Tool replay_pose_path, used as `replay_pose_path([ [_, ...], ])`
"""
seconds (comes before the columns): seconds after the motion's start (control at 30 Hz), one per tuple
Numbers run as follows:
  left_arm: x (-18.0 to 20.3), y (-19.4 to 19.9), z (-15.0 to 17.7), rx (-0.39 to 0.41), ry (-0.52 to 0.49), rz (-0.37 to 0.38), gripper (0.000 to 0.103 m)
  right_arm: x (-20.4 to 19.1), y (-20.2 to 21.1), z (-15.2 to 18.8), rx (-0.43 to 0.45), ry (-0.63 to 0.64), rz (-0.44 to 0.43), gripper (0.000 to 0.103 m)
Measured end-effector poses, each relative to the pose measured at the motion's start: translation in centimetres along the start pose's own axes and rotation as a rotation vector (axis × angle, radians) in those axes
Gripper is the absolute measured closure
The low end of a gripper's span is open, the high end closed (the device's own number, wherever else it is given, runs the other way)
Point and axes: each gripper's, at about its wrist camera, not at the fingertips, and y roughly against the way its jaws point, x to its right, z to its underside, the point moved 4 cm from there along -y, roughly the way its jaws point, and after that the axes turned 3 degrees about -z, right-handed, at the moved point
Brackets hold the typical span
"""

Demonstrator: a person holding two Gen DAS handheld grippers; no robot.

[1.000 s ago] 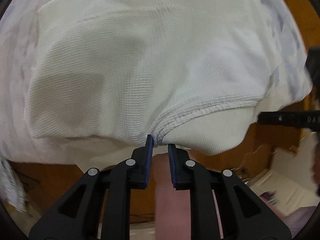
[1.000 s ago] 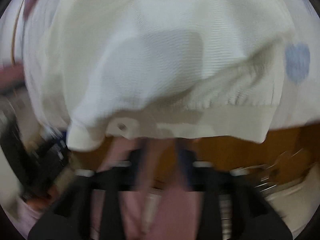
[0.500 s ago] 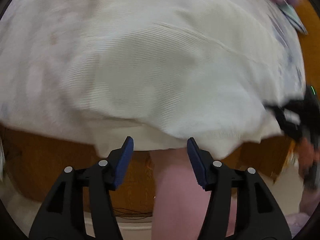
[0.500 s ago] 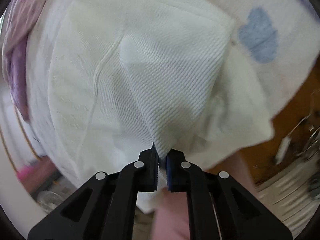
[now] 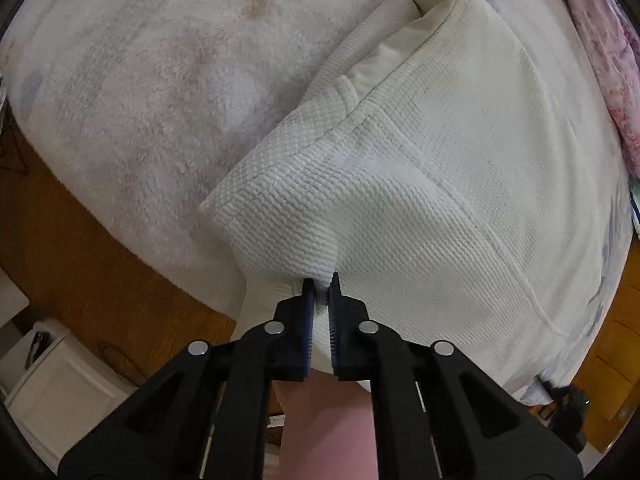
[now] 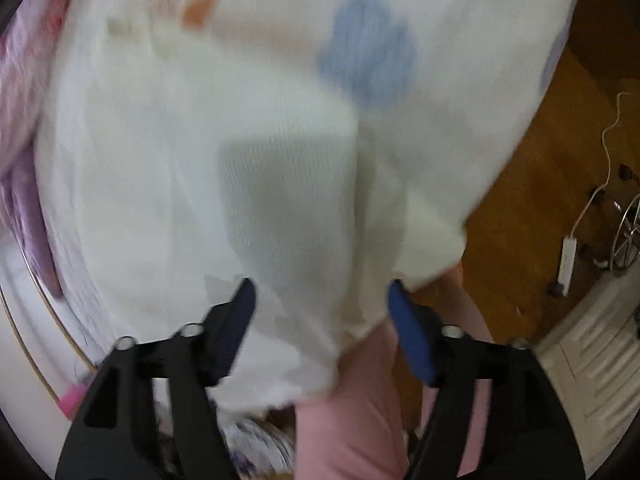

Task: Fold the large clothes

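A white waffle-knit garment (image 5: 440, 152) lies folded on a fluffy white blanket (image 5: 152, 80). My left gripper (image 5: 321, 278) is shut on the garment's near corner, which bunches between the fingers. In the blurred right wrist view the same garment (image 6: 248, 184) fills the middle. My right gripper (image 6: 320, 292) is open, its blue-padded fingers (image 6: 408, 332) spread wide at the garment's near edge, holding nothing.
The blanket has blue (image 6: 368, 52) and orange patches. Pink-purple cloth (image 5: 600, 48) lies at the far right of the left view. Wooden floor (image 5: 80, 248) shows below, with a white box (image 5: 52, 380), a power strip (image 6: 568, 256) and cables.
My left gripper was shut, opened half a second ago, and is now shut on the garment's corner. My right gripper was shut on the cloth and has let go and opened.
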Motion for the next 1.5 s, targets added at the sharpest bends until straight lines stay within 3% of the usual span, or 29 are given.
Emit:
replay_pose_path([
  [0.07, 0.0, 0.5, 0.2, 0.014, -0.071, -0.031, 0.098, -0.2, 0.5, -1.8, 0.058, -0.021, -0.021, 0.035],
  [0.1, 0.1, 0.7, 0.4, 0.016, -0.096, -0.046, 0.099, -0.4, 0.2, -2.7, 0.071, -0.038, -0.051, 0.063],
  [0.13, 0.6, 1.0, 0.6, 0.019, -0.125, -0.066, 0.099, -0.3, -0.3, -3.0, 0.068, -0.053, -0.087, 0.083],
  [0.17, 1.6, 1.1, 0.9, 0.026, -0.148, -0.086, 0.099, -0.5, -1.0, -3.3, 0.03, -0.068, -0.092, 0.091],
  [0.2, 1.7, 1.7, 1.1, 0.039, -0.169, -0.103, 0.099, -0.7, -1.0, -3.3, 0.023, -0.062, -0.075, 0.095],
  [0.27, 1.8, 2.0, 1.5, 0.04, -0.176, -0.111, 0.099, -1.0, -0.1, -3.0, 0.039, -0.022, -0.046, 0.096],
  [0.37, 1.8, 1.3, 1.5, 0.027, -0.185, -0.152, 0.1, -0.3, 1.0, -2.2, 0.026, -0.06, -0.05, 0.096],
  [0.43, 1.9, 0.4, 1.6, 0.015, -0.199, -0.172, 0.099, 0.4, 0.5, -2.1, 0.03, -0.037, -0.003, 0.095],
  [0.5, 2.5, -0.2, 1.4, 0.002, -0.211, -0.177, 0.096, 0.3, -0.9, -1.7, 0.018, -0.047, 0.002, 0.091],
  [0.53, 2.8, -0.2, 1.3, -0.016, -0.226, -0.192, 0.09, 0.2, -1.2, -1.7, 0.004, -0.048, 0.034, 0.082],
  [0.57, 3.0, 0.2, 1.1, -0.031, -0.238, -0.21, 0.084, -0.2, -1.5, -2.0, -0.023, -0.043, 0.085, 0.063],
  [0.6, 3.2, 1.0, 0.8, -0.035, -0.249, -0.232, 0.071, -0.3, -1.4, -2.0, -0.044, -0.032, 0.113, 0.05],
  [0.67, 2.9, 3.1, -0.8, -0.008, -0.269, -0.245, 0.063, -1.8, 0.0, -1.7, -0.039, -0.022, 0.054, 0.042],
  [0.73, 3.2, 5.4, -2.3, 0.027, -0.275, -0.248, 0.04, -3.2, 1.8, -1.8, -0.019, -0.027, 0.032, 0.03],
  [0.77, 3.3, 6.4, -3.2, 0.047, -0.27, -0.241, 0.04, -3.9, 2.5, -1.7, -0.004, -0.021, 0.035, 0.026],
  [0.87, 5.1, 8.0, -6.4, 0.105, -0.255, -0.202, 0.04, -5.6, 5.2, -2.3, 0.053, 0.055, 0.018, 0.021],
  [1.0, 7.7, 8.3, -11.7, 0.147, -0.244, -0.134, 0.04, -9.6, 5.0, -5.3, 0.063, 0.199, 0.044, 0.021],
  [1.13, 9.4, 3.8, -16.2, 0.152, -0.167, -0.07, 0.042, -14.4, 1.1, -7.6, 0.063, 0.309, 0.096, 0.021],
  [1.17, 9.8, 3.1, -16.8, 0.145, -0.155, -0.07, 0.046, -15.5, -0.2, -8.6, 0.054, 0.324, 0.12, 0.021],
  [1.23, 10.8, 1.9, -18.0, 0.119, -0.121, -0.014, 0.077, -16.8, -2.0, -9.7, 0.03, 0.326, 0.135, 0.021],
  [1.27, 11.2, 1.7, -18.4, 0.124, -0.101, 0.002, 0.08, -17.6, -2.9, -10.2, 0.011, 0.323, 0.109, 0.021],
  [1.33, 11.7, 1.7, -18.7, 0.15, -0.112, 0.012, 0.09, -19.1, -3.9, -10.7, 0.003, 0.337, 0.027, 0.04],
  [1.37, 11.8, 1.9, -18.7, 0.161, -0.121, 0.017, 0.092, -19.5, -4.2, -11.0, 0.03, 0.346, 0.08, 0.075],
  [1.5, 12.7, 5.6, -19.1, 0.261, -0.151, 0.063, 0.094, -21.2, -3.7, -10.4, 0.075, 0.384, 0.109, 0.085],
])
